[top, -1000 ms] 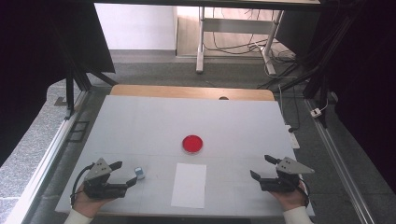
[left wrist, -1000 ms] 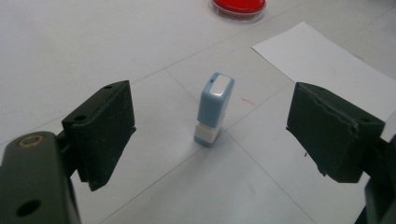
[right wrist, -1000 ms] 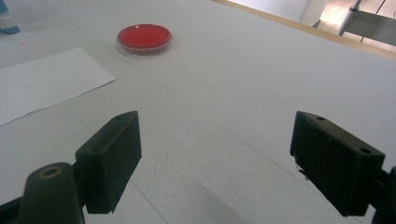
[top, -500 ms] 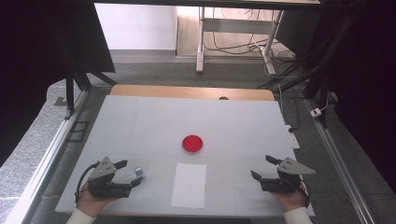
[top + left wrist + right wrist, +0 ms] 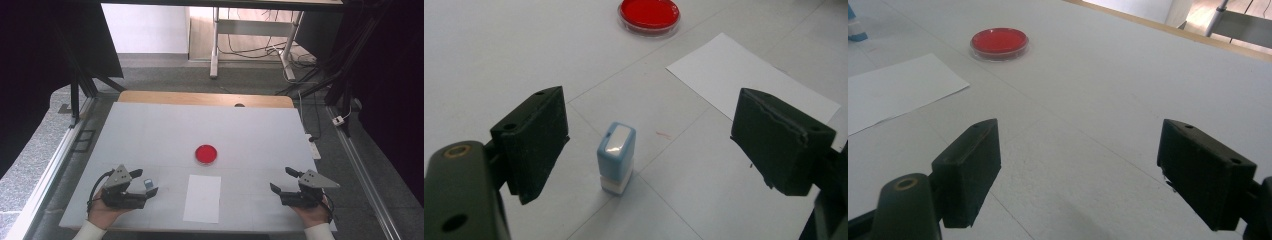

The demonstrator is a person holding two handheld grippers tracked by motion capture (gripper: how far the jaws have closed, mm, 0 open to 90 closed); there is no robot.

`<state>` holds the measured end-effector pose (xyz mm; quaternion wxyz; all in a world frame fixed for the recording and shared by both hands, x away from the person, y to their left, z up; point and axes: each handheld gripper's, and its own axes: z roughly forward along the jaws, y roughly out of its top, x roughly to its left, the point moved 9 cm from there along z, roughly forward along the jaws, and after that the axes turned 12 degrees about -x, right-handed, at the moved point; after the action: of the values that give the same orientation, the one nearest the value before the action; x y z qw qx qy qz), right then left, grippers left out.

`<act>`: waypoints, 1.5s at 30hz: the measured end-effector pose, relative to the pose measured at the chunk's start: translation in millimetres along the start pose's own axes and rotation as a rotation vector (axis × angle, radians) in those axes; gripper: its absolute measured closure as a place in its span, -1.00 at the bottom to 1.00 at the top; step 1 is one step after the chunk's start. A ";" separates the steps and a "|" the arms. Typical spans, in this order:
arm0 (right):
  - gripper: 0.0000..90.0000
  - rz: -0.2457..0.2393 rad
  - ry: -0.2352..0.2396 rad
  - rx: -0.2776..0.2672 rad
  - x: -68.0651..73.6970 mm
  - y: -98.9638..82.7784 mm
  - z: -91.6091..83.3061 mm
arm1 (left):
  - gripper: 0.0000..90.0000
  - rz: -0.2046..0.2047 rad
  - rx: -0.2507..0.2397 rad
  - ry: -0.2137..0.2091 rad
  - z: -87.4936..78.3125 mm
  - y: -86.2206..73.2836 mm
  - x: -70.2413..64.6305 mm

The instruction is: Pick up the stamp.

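Blue stamp (image 5: 616,156) stands upright on the desk (image 5: 150,135), between the spread jaws of the left gripper (image 5: 147,183), touching neither. So the step looks like the approach to pick it up, grasp not yet made. Next move: push in a little further, centre the stamp, squeeze on its blue body (not the white base). Right gripper (image 5: 280,182) is released too, holding nothing, parked well off to the side. White paper (image 5: 202,198) lies between the two grippers, red ink dish (image 5: 206,154) just beyond it; likely ink first, then paper.
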<state>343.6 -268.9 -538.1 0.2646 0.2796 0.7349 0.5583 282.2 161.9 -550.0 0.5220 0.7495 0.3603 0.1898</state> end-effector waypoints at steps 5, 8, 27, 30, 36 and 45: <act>-0.62 0.001 0.000 0.005 -0.2 -1.1 0.9 | -0.64 0.015 0.020 -0.005 6.9 -1.9 0.0; -0.61 0.002 0.000 0.005 0.2 -1.1 0.6 | -0.56 0.032 0.041 0.011 10.6 -6.0 5.1; -0.61 0.000 -0.002 0.012 -1.1 -3.2 0.6 | 0.22 0.083 0.085 -0.006 14.6 -22.7 14.7; -0.61 0.000 -0.003 0.013 -1.2 -3.5 0.6 | 0.29 0.092 0.086 -0.008 14.2 -23.3 15.0; -0.60 0.000 -0.002 0.013 -1.4 -3.7 0.4 | 0.66 0.101 0.073 -0.013 12.6 -21.9 15.3; -0.60 0.000 -0.001 0.015 -1.3 -4.2 0.6 | 0.67 0.105 0.066 0.000 11.8 -20.5 17.3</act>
<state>344.5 -270.3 -542.2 0.2629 0.2817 0.7390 0.5526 294.5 171.1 -574.9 0.4863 0.7842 0.3264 0.2049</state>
